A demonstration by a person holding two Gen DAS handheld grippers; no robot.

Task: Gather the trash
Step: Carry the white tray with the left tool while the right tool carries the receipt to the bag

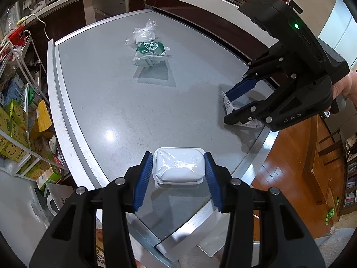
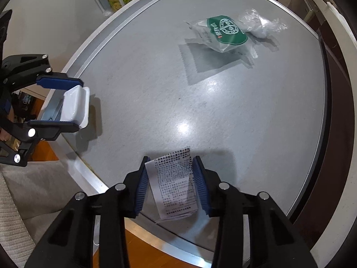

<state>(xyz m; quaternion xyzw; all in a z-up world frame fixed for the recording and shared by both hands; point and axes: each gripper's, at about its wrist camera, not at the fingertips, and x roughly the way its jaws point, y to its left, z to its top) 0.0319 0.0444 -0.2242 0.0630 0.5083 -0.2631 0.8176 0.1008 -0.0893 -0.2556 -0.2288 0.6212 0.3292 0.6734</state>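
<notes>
- while both grippers sit at the near edge of the grey desk [image 2: 223, 116], each has one piece of trash between its fingers, so two pickups look under way at once.
- left gripper [image 1: 178, 167]: clenched on the white plastic tray [image 1: 179, 166], film-covered, blue pads pressed on its two short sides; the right wrist view shows the tray [image 2: 74, 106] at the desk's rim, and whether it is lifted or resting i cannot tell.
- right gripper [image 2: 170, 178]: pointing down over the printed receipt [image 2: 173, 183], fingers drawn in against both long edges of the paper, which bows a bit between the pads; the receipt's lower end lies at the desk's metal edge strip, so it reads as gripped but not lifted.
- from the left wrist view the right gripper [image 1: 232, 105] is seen off to the right with a hand [image 1: 344, 84] behind it, paper under its tips.
- farther out, mid desk: green-and-white wrapper [image 2: 223, 33], untouched, lying flat-ish with its shadow below it.
- just beyond and touching it: crumpled clear plastic [image 2: 258, 25], also untouched.
- progress guess: early to middle; nothing visibly binned, no bin or bag in view, two items in hand, two left on the desk well apart from both grippers.
</notes>
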